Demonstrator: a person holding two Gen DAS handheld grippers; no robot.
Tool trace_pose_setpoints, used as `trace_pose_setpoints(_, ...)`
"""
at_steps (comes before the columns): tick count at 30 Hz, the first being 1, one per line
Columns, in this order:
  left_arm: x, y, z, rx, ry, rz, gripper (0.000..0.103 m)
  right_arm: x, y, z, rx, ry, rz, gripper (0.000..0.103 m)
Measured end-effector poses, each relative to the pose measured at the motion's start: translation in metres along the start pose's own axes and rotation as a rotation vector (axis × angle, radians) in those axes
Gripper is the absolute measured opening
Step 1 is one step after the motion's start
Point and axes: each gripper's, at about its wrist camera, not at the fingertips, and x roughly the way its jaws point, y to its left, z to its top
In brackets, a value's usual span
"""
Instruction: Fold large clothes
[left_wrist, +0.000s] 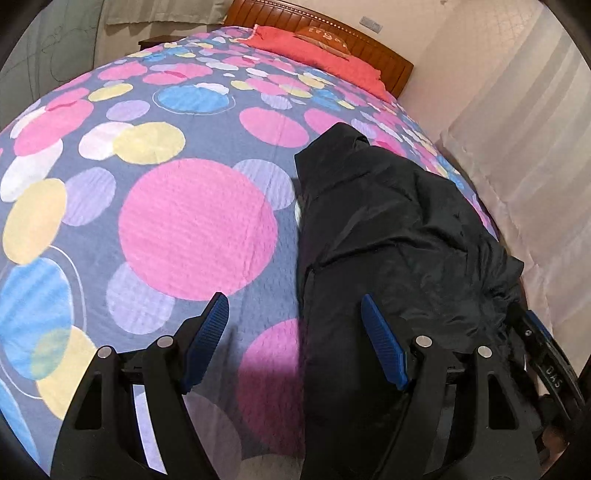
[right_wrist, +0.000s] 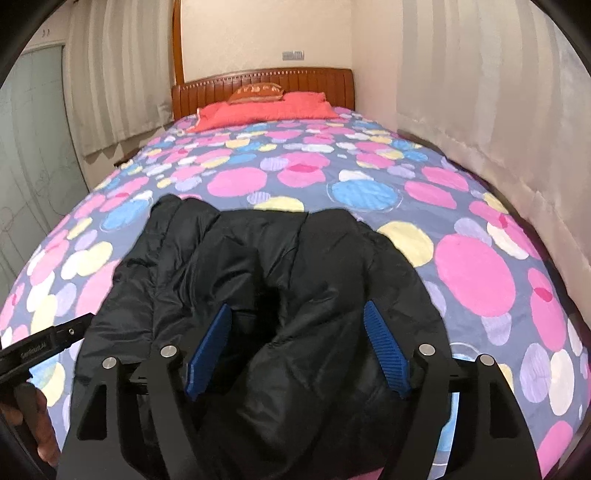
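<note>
A black puffy jacket (left_wrist: 388, 229) lies crumpled on the bed's spotted cover, at the near end; it also shows in the right wrist view (right_wrist: 288, 266). My left gripper (left_wrist: 295, 314) is open and empty, over the jacket's left edge, its right finger above the black fabric. My right gripper (right_wrist: 297, 325) is open and empty, hovering just above the middle of the jacket's near part. The right gripper's body shows at the far right of the left wrist view (left_wrist: 546, 350); the left one shows at the left of the right wrist view (right_wrist: 44, 343).
The bed cover (left_wrist: 184, 221) is blue-grey with pink, yellow and blue circles. A red pillow (right_wrist: 266, 109) and a small orange cushion (right_wrist: 256, 94) lie by the wooden headboard (right_wrist: 262, 79). Curtains (right_wrist: 498, 110) hang along the right side; a glass door (right_wrist: 33, 147) is at left.
</note>
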Motion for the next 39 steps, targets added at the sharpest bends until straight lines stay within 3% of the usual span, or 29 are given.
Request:
trace_pose_setpoints(1,0.002,0.001,-0.002,-0.019,-0.011,0.002,0.079,0.003,-0.001,-0.002,0.010,0.010,-0.001,0.077)
trace_pose_setpoints(6,0.015,0.010,-0.009,-0.116,-0.011,-0.056,0.081,0.024,-0.005,-0.010,0.066,0.060,-0.007,0.080)
trace_pose_setpoints(14,0.026,0.005,-0.015,-0.126,-0.023,-0.067,0.081,0.052,-0.028,-0.022,0.252,0.153,0.149,0.081)
trace_pose_setpoints(15,0.027,0.006,-0.016,-0.143,-0.021,-0.076,0.081,0.054,-0.030,-0.023,0.276,0.155,0.172,0.080)
trace_pose_setpoints(19,0.033,0.010,-0.018,-0.202,-0.004,-0.119,0.081,0.058,-0.030,-0.025,0.326,0.158,0.304,0.028)
trace_pose_setpoints(22,0.034,0.010,-0.017,-0.237,0.013,-0.138,0.080,0.047,-0.031,-0.018,0.320,0.110,0.328,0.013)
trace_pose_setpoints(25,0.033,0.002,-0.009,-0.237,0.041,-0.174,0.080,0.027,-0.042,-0.005,0.315,0.022,0.317,0.009)
trace_pose_setpoints(29,0.030,-0.019,0.001,-0.217,0.032,-0.243,0.081,0.010,-0.053,0.008,0.221,-0.051,0.237,0.008)
trace_pose_setpoints(33,0.048,-0.047,-0.005,-0.169,0.071,-0.235,0.081,0.034,-0.083,-0.004,0.243,-0.007,0.175,0.008)
trace_pose_setpoints(36,0.070,-0.059,-0.015,-0.192,0.105,-0.241,0.089,0.056,-0.106,-0.018,0.301,0.038,0.185,0.008)
trace_pose_setpoints(39,0.090,-0.071,-0.023,-0.174,0.116,-0.169,0.091,0.071,-0.122,-0.029,0.344,0.057,0.218,0.009)
